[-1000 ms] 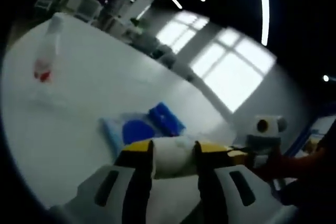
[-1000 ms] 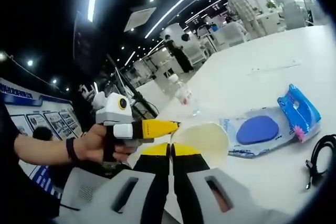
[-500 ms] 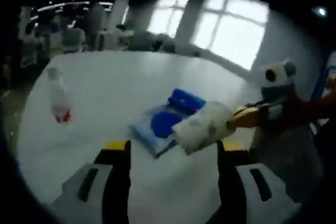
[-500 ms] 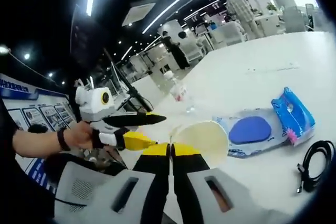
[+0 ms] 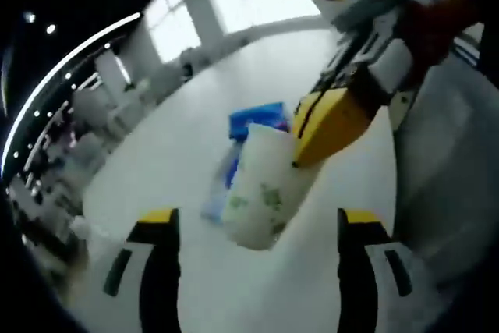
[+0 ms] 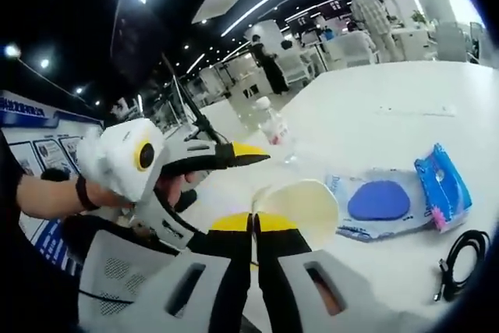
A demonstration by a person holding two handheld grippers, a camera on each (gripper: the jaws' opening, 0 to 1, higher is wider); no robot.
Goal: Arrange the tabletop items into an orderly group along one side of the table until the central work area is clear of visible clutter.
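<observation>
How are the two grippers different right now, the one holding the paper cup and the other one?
The right gripper has its jaws pressed together on the rim of the paper cup, while the left gripper has its jaws spread wide and grips nothing. The right gripper carries the cup above the white table; the left gripper sits just beside it, empty. Both have yellow tips, grey bodies, and are hand-held.

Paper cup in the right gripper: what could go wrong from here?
1. The right gripper pinches the paper cup by its thin rim only, held off the table; it may crumple or slip out.
2. The left gripper stands open close beside the cup; a swing could knock it loose.
3. Setting it down, the cup could land on the blue-and-white packet or the black cable and tip.
</observation>
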